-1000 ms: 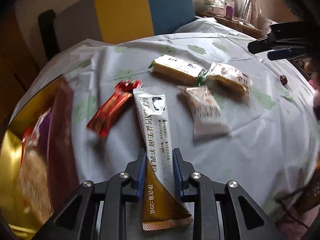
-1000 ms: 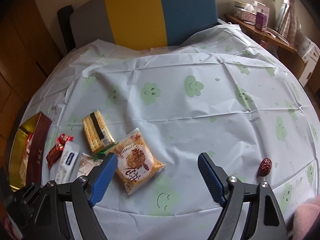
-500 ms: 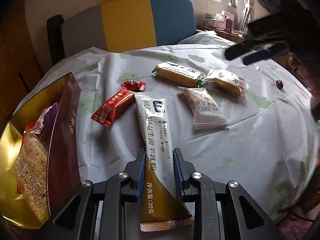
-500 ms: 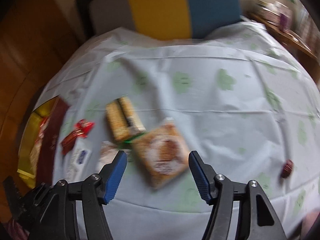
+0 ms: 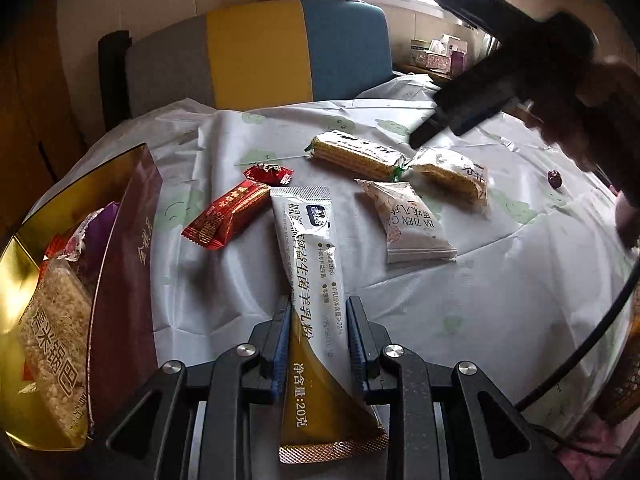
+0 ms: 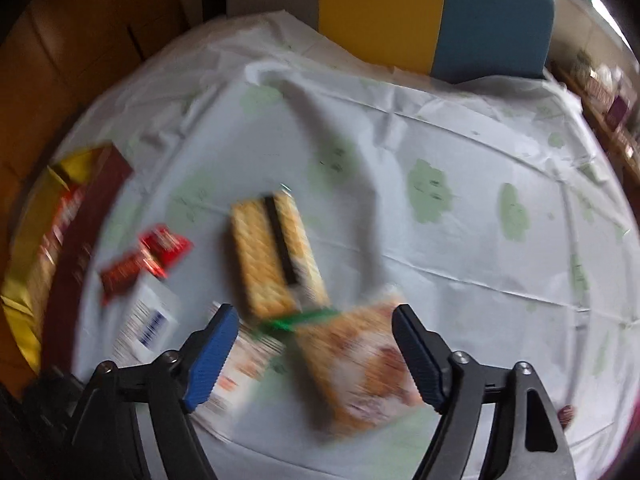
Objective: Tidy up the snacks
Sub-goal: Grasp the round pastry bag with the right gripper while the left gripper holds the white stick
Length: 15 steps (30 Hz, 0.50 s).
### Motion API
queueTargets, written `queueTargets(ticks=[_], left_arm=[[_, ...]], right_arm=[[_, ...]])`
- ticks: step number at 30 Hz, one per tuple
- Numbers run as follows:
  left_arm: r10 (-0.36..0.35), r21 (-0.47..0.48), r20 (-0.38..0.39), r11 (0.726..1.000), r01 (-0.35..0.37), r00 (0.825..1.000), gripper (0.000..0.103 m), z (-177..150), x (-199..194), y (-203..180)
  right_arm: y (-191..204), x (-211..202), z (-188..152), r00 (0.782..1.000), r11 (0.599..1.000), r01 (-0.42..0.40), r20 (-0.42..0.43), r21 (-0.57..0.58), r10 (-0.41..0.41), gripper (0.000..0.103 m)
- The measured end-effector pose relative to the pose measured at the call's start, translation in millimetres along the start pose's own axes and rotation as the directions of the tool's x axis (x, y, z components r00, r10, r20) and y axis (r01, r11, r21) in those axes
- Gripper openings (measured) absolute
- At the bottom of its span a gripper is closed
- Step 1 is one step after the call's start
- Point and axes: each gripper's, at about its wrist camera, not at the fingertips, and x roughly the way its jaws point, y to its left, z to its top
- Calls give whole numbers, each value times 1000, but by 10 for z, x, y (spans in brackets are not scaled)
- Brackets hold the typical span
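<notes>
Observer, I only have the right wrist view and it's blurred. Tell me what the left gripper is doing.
Observer: The left gripper is shut on a long white and gold sachet.
Operator: Report what's in the gold box.
Observer: The gold box holds a puffed rice cracker pack.
Operator: Name the packet under my left finger.
Observer: A white packet, lying flat on the tablecloth beside the sachet.
</notes>
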Motion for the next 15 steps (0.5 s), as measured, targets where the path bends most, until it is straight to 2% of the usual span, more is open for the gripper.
queueTargets(ticks=[6,8,10,11,12,15], left_arm=[[5,-1,1,1000,-5,1000,27,3,1,-14],[6,-1,-1,1000,-6,1000,27,5,1,-17],[7,-1,-3,1000,-7,1000,27,8,1,-20],[8,-1,-4,1000,-8,1000,27,11,1,-25],[9,-2,-6,1000,-9,1000,27,14,0,-28],[5,-8,-15,1000,-5,1000,27,33,10,-7]], right_arm=[[-120,185,-186,994,998,-5,-109,-62,-2,84],[-107,294,-217,991,997,26,-127,-72,-35,84],[-106,345,-244,991,997,43,-127,-70,-52,79],[-114,344,-256,992,998,35,-123,-59,-42,67],[-127,303,-273,993,998,39,-106,-42,-44,60],[-134,255,-361,989,996,87,-117,-30,-90,60]])
